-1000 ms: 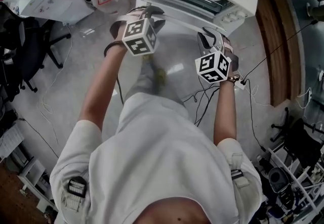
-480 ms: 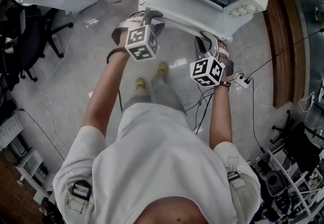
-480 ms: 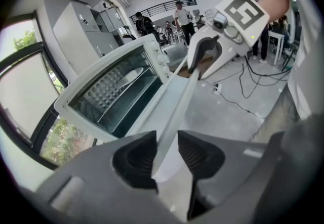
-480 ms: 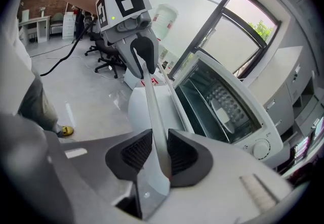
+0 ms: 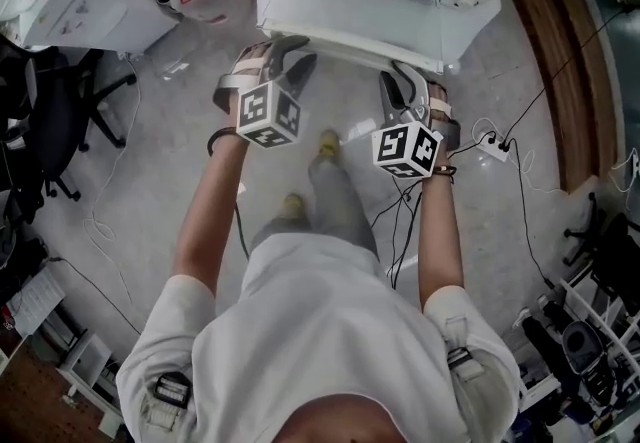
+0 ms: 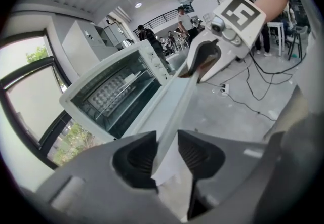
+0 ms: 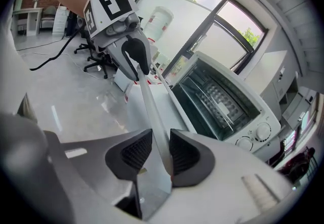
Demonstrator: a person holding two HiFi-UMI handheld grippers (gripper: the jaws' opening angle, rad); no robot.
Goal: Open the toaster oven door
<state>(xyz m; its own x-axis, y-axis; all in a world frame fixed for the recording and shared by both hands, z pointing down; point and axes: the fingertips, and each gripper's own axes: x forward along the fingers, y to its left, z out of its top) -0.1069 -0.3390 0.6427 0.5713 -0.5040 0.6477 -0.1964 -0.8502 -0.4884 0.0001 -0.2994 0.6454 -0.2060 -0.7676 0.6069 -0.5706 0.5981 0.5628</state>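
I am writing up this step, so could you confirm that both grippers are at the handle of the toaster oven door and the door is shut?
Not quite: the toaster oven door is open, folded down, as the head view shows. The left gripper and right gripper are at its handle, which lies between their jaws; these have just been opening.

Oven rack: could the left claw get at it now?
Probably yes: the door lies open, leaving the rack unblocked. The left claw, just opening, has the door handle between its jaws and must slide off.
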